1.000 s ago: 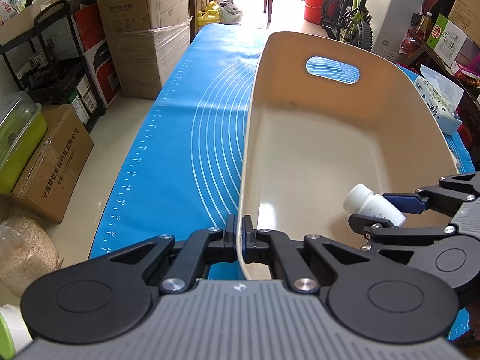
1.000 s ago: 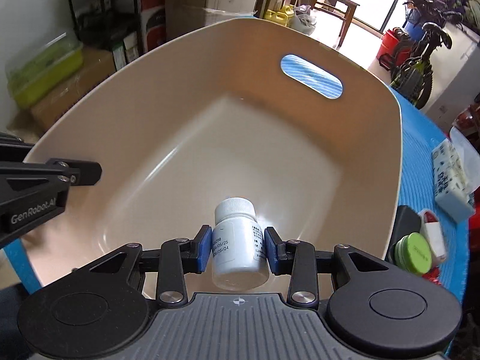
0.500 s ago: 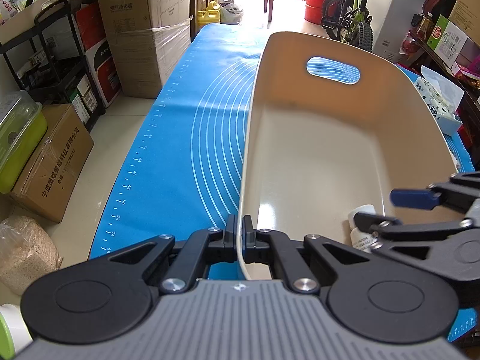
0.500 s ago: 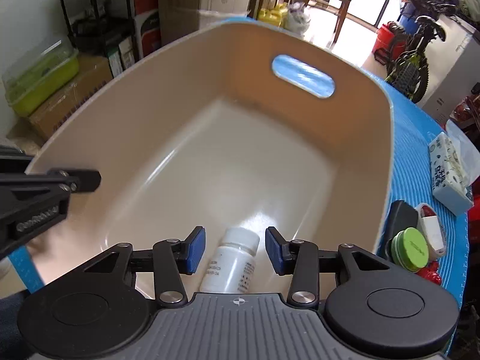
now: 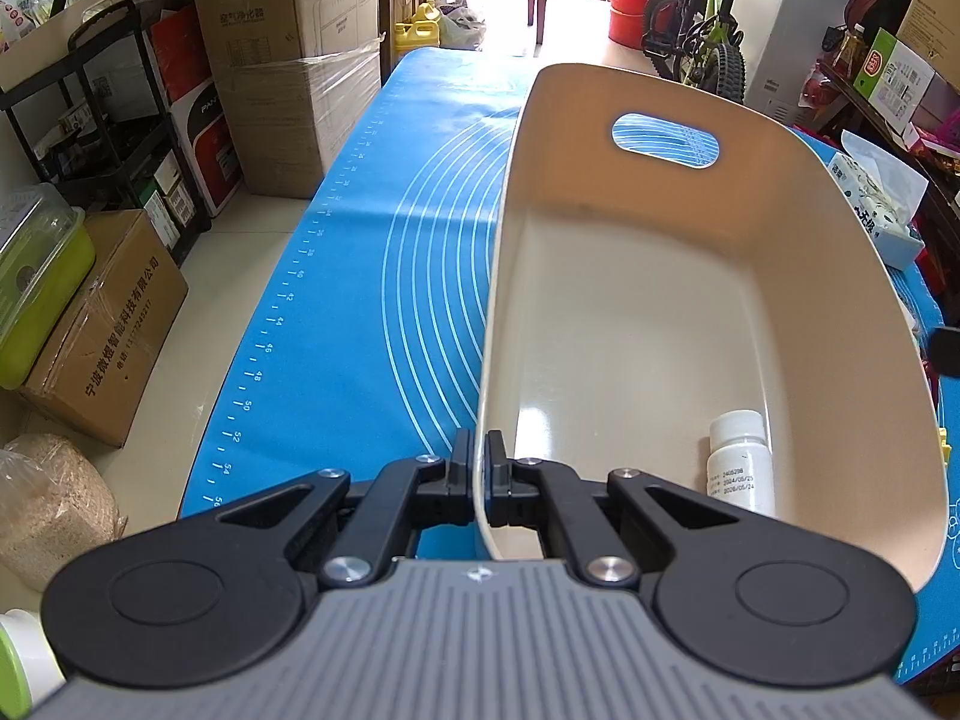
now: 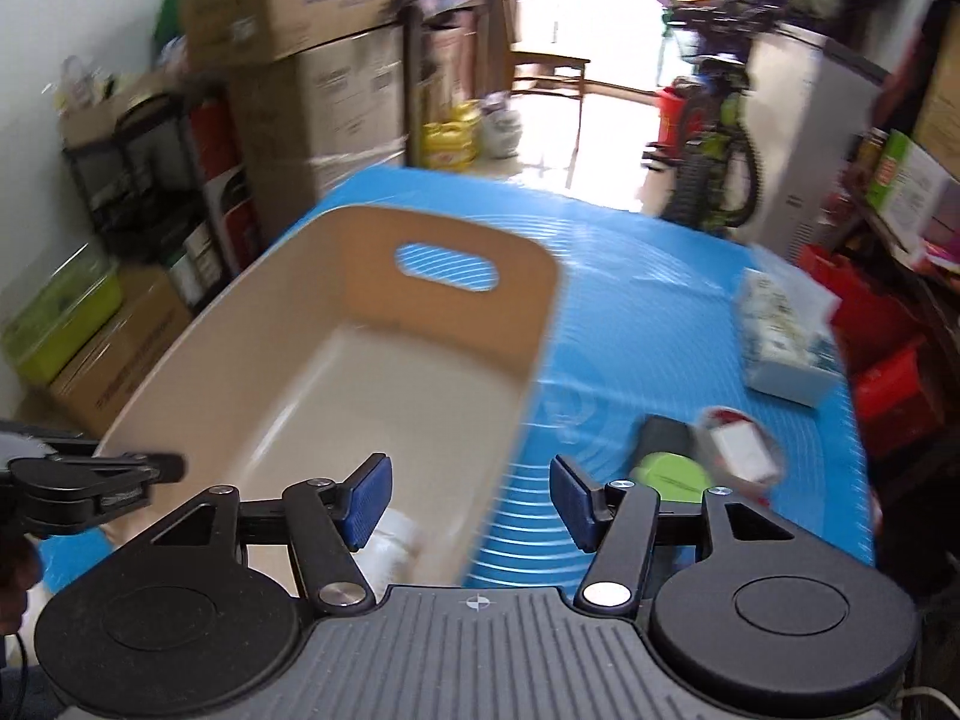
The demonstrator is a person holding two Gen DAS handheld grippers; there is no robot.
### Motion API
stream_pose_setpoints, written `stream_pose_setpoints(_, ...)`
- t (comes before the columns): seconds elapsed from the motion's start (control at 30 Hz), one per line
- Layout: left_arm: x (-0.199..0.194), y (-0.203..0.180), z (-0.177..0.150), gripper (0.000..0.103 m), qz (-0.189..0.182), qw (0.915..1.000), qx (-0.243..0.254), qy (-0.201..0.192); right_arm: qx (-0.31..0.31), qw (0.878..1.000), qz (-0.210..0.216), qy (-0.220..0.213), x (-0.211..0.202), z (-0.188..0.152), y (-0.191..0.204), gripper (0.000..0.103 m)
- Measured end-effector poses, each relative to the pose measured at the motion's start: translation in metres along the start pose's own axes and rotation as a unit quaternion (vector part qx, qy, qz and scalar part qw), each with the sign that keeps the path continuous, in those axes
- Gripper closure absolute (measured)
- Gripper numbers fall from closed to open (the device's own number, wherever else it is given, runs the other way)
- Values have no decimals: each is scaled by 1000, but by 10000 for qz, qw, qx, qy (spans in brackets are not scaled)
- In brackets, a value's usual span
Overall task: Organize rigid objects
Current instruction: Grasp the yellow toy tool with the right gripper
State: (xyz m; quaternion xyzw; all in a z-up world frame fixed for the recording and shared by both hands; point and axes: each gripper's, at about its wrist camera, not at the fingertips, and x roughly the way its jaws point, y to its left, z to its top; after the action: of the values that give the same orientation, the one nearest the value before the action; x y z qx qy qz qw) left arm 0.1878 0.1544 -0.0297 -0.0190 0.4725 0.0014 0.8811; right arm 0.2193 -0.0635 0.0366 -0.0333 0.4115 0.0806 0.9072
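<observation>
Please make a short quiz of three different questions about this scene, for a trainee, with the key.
1. True or false: the small white plastic bottle lies inside the beige plastic tub.
2. What does the left tool pinch?
A. the bottle
B. the tub's rim
C. nothing
3. Fill in: between the blue pads of the right tool there is ____.

Key:
1. True.
2. B.
3. Nothing: its jaws have just been opening, and it now stands over the tub's edge and the blue ruled mat.

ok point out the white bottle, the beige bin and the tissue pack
white bottle (image 5: 739, 468), left wrist view, on its label
beige bin (image 5: 660, 276), left wrist view, on its bare floor
tissue pack (image 6: 780, 339), right wrist view, on its top
</observation>
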Motion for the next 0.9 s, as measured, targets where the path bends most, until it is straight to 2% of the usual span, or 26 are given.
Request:
stream_pose_setpoints(0.2, 0, 0, 0, 99, 3, 10000, 9, -3, 818, 9955, -432, 216, 7, -20, -56, 36)
stream_pose_setpoints(0.43, 0, 0, 0, 99, 13, 10000, 16, -5, 1813, 9795, -693, 541, 17, -54, -104, 36)
stream_pose_setpoints(0.6, 0, 0, 0, 99, 13, 10000, 16, -5, 2813, 9549, -531, 795, 29, -77, -130, 36)
stream_pose_setpoints(0.77, 0, 0, 1, 99, 20, 10000, 22, -6, 3809, 9192, -205, 974, 45, -98, -149, 36)
stream_pose_setpoints(0.9, 0, 0, 1, 98, 20, 10000, 22, -6, 4376, 8947, 11, 898, 55, -108, -156, 37)
